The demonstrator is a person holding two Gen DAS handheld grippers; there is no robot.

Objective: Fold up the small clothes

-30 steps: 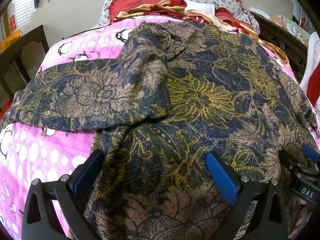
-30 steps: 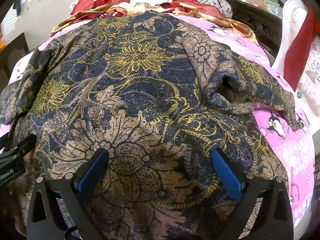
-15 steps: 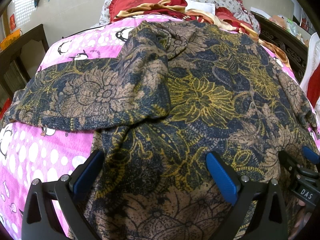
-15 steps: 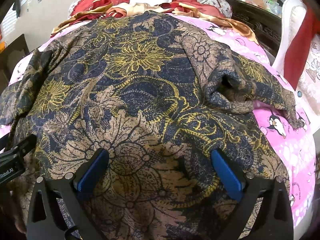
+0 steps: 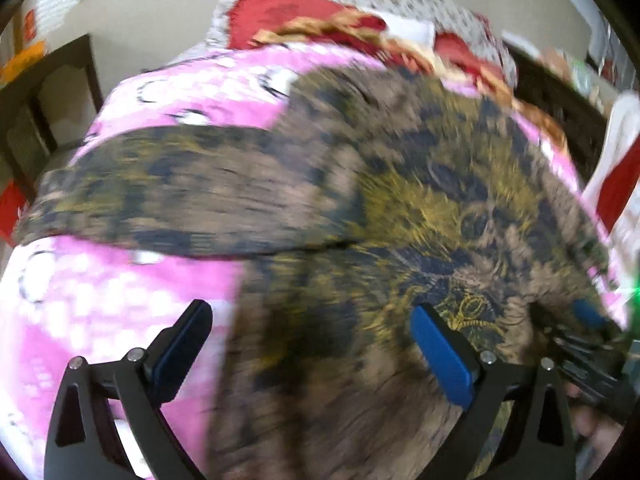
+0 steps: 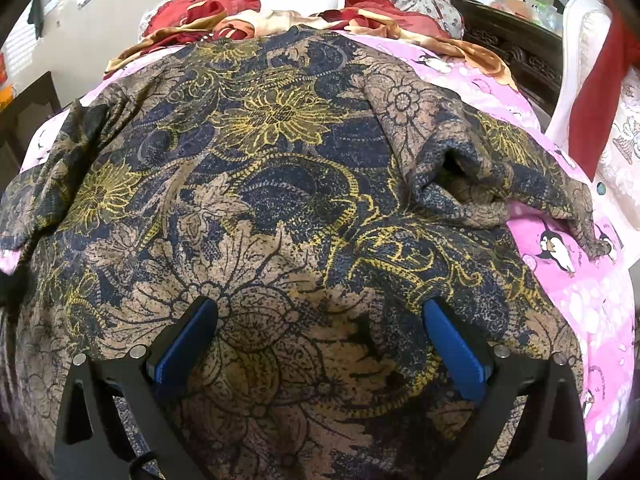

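Across the pink bed cover the floral garment is lying flat, sleeves running out left and right; the left tool is hovering wide open and empty over its left edge, nearer the left sleeve, while the right tool is gaping empty over the near hem.

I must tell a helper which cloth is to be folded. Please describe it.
On the bed, over the pink penguin sheet, lies one wide garment. It is dark blue and brown with yellow flowers, unlike the red bedding near the headboard.
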